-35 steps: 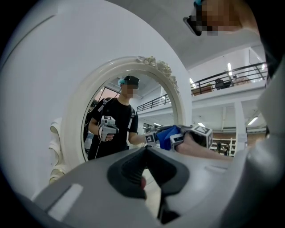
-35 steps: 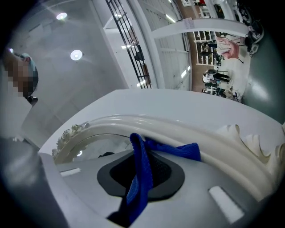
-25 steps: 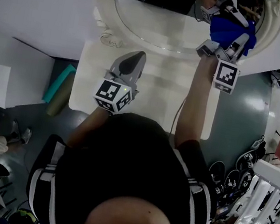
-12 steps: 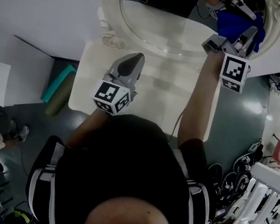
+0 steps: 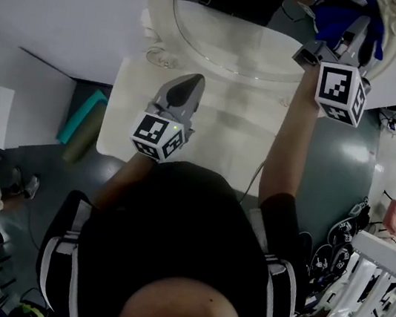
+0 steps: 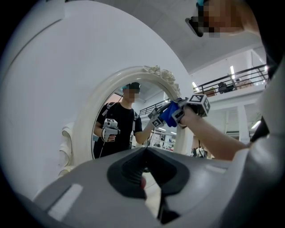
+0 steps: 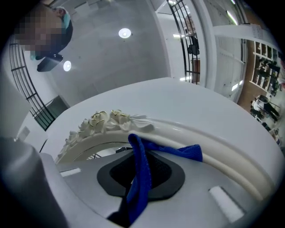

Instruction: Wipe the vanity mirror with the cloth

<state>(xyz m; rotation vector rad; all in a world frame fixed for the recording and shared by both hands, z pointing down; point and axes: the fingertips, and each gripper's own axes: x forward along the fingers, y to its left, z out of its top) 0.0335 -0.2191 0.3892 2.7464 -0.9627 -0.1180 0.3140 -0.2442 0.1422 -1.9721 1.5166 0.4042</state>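
Note:
The oval vanity mirror in its white carved frame stands at the top of the head view, and shows too in the left gripper view, mirror. My right gripper is raised against the mirror's upper right part, shut on the blue cloth. In the right gripper view the cloth hangs from the closed right gripper and presses on the frame just below its flower crest. My left gripper hovers over the vanity top, shut and empty, pointing at the mirror, left gripper.
The white vanity top lies below the mirror. A teal roll leans on the floor at the left. Racks and loose gear crowd the floor at the right. A cable hangs along the right arm.
My right gripper has slid the blue cloth up and to the right along the mirror. The left gripper has stayed where it was.

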